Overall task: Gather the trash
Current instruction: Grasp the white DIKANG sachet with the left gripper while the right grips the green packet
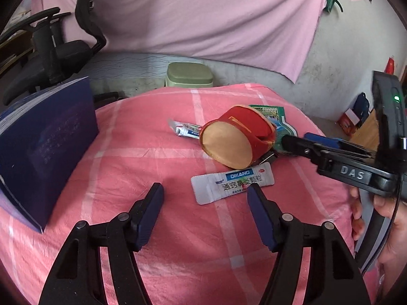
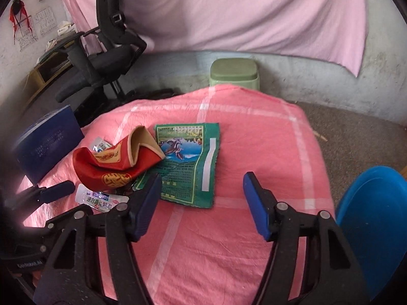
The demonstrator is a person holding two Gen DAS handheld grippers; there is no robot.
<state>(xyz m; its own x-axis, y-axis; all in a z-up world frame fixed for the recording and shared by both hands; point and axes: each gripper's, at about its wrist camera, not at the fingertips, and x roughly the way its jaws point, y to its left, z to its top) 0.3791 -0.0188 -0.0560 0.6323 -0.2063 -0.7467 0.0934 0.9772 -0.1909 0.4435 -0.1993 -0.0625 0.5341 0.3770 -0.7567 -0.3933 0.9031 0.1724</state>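
Note:
Trash lies on a pink checked cloth [image 1: 152, 157]: a crumpled red and tan wrapper [image 1: 236, 137] [image 2: 114, 162], a flat green packet [image 2: 188, 167] [image 1: 277, 119], a white sachet with blue label [image 1: 232, 183] [image 2: 101, 199], and a small white tube [image 1: 185, 129]. My left gripper [image 1: 206, 193] is open and empty, just short of the white sachet. My right gripper [image 2: 202, 183] is open and empty over the cloth, its left finger at the green packet's near edge. It also shows in the left wrist view [image 1: 300, 143] beside the red wrapper.
A dark blue box [image 1: 43, 147] [image 2: 48, 139] stands at the cloth's left. A blue plastic bin [image 2: 374, 228] is at the right, off the table. A green stool [image 1: 189, 75] and a black office chair [image 2: 106, 58] stand beyond the far edge.

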